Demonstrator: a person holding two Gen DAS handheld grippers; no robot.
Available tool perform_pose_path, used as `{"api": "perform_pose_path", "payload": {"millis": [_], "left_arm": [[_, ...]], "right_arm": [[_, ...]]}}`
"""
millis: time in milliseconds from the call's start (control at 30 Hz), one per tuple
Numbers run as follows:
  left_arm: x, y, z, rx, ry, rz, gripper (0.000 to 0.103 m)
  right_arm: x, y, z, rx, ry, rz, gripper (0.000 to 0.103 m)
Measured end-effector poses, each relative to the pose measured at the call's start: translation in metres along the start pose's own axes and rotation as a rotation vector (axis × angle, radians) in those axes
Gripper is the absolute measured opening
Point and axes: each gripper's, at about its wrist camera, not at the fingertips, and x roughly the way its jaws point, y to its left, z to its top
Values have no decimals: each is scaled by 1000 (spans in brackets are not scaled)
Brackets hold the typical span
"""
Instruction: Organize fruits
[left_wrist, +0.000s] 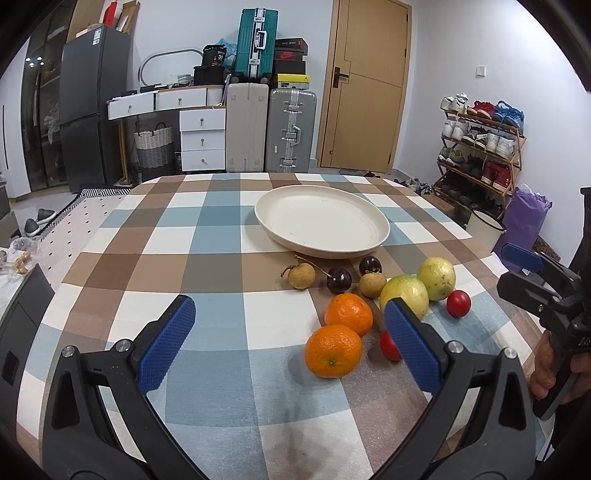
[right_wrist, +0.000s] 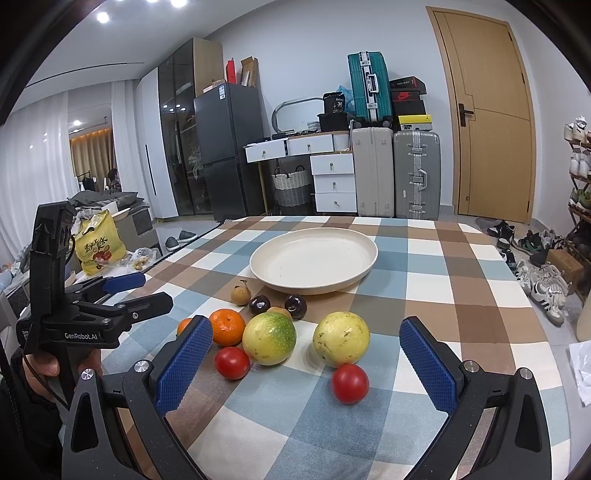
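**Both tongs wide apart, fruit waiting short of the plate**

You had your left tongs spread wide and holding nothing, low over the checked counter. One blue pad sat in front of the near cherry tomato, hiding part of it. Your right tongs were released too, empty, with the fruit pile framed between the pads.

And there was the fruit, all of it on the cloth, none in the cream plate! The plate stood just behind the pile, bare inside. Nearest your left side lay two oranges, touching each other. Beside them sat two yellow-green round fruits, a small gap between the pair. A second cherry tomato rested just in front of the right-hand one. Closer to the plate you had two dark cherries and two small brown longans, bunched near its rim.

Your hand gripped the left tool's handle at the edge of the right wrist view.
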Motion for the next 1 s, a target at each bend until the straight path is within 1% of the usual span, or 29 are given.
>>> {"api": "perform_pose_path", "payload": {"millis": [133,367,700,833,1000], "left_arm": [[0,0,0,0,2,1,102],[0,1,-1,4,-2,-21,102],[0,0,-2,8,1,-22,102],[1,-1,-3,13,8,-37,102],[5,-1,-2,11,23,-22,102]], "right_arm": [[0,1,0,0,1,0,103],[0,1,0,0,1,0,103],[-1,1,0,2,3,-10,103],[-1,0,0,6,9,-23,103],[2,-2,2,22,31,-38,103]]}}
